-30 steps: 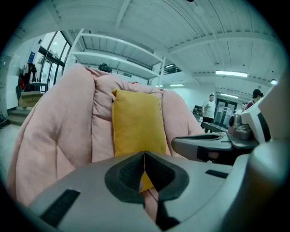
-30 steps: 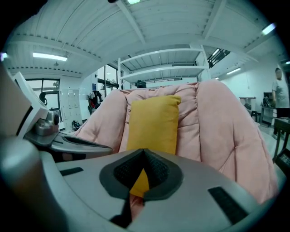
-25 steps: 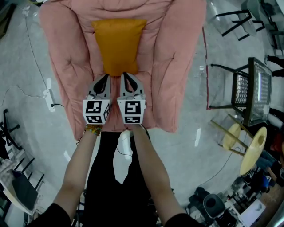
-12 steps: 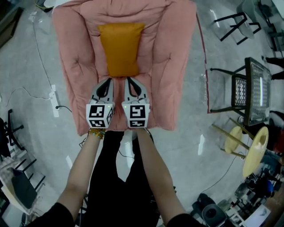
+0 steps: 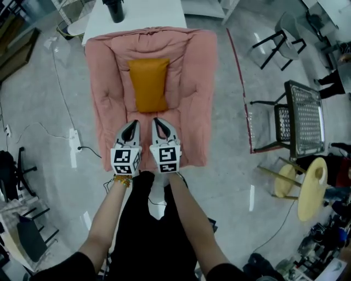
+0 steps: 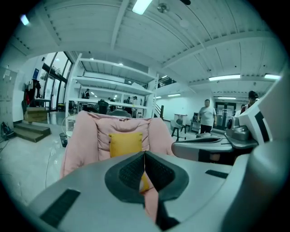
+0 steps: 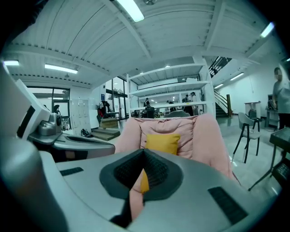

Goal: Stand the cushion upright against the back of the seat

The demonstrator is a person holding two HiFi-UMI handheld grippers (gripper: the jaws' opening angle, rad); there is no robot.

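Note:
An orange cushion (image 5: 149,85) stands upright against the back of the pink padded seat (image 5: 189,82). It also shows in the left gripper view (image 6: 126,145) and the right gripper view (image 7: 162,144). My left gripper (image 5: 133,123) and right gripper (image 5: 157,120) hang side by side over the seat's front edge, well short of the cushion. Both are shut and hold nothing. In each gripper view the dark pads meet at the tips, left gripper (image 6: 144,154) and right gripper (image 7: 144,151), with the seat straight ahead.
A white table (image 5: 137,19) with a black object (image 5: 113,8) stands behind the seat. A metal mesh chair (image 5: 301,118) and a yellow stool (image 5: 310,186) are at the right. A power strip (image 5: 73,148) with cables lies on the floor at the left. A person (image 6: 207,115) stands far off.
Both grippers have drawn back from the cushion's near edge and risen together, still shut. The seat now looks smaller and farther off. The cushion has kept its place.

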